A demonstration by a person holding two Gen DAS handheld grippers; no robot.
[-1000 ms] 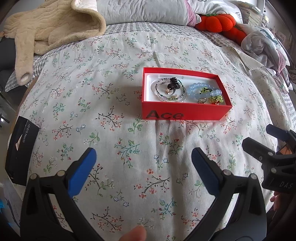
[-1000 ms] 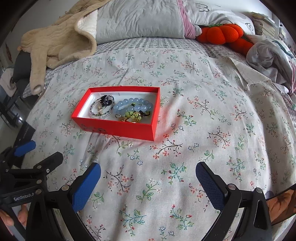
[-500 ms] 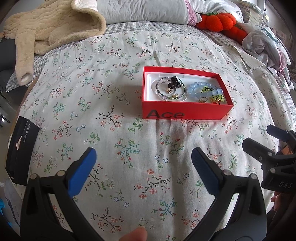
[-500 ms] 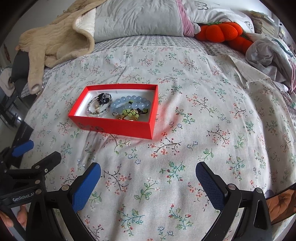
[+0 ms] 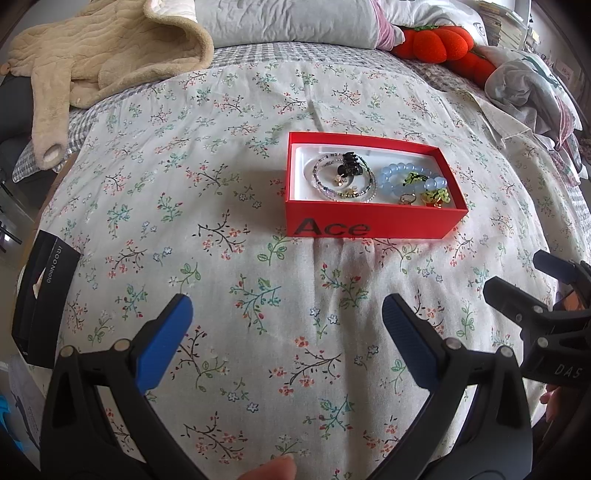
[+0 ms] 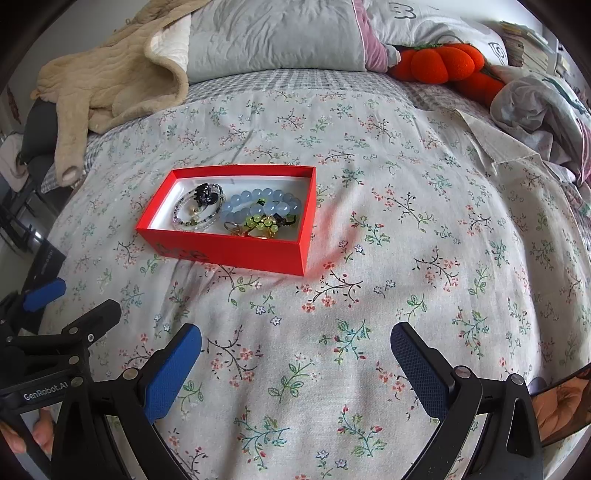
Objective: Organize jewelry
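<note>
my left tongs (image 5: 286, 325) were wide open, holding nothing, hovering over the bed (image 5: 229, 177). right tongs (image 6: 295, 350) same: spread apart, nothing between the pads (image 6: 171, 373). each pair showed at the edge of the other's camera, side by side, not touching. red box (image 5: 373, 223) sat on the floral cover ahead of both, lid off, "ace" on its near wall. inside it: thin bead strand (image 5: 343, 179) with a black clip (image 5: 347, 166) on it at the left end, blue bead bracelet (image 5: 410, 179) at the right end, yellow-green charm (image 5: 436, 195) and a ring (image 5: 406, 198) by the near wall. black carton (image 5: 40, 299) lay at the bed's left edge. beige blanket (image 5: 99, 55), pillow (image 5: 291, 18) and orange plush (image 5: 439, 42) were at the far end, well apart from the box.
</note>
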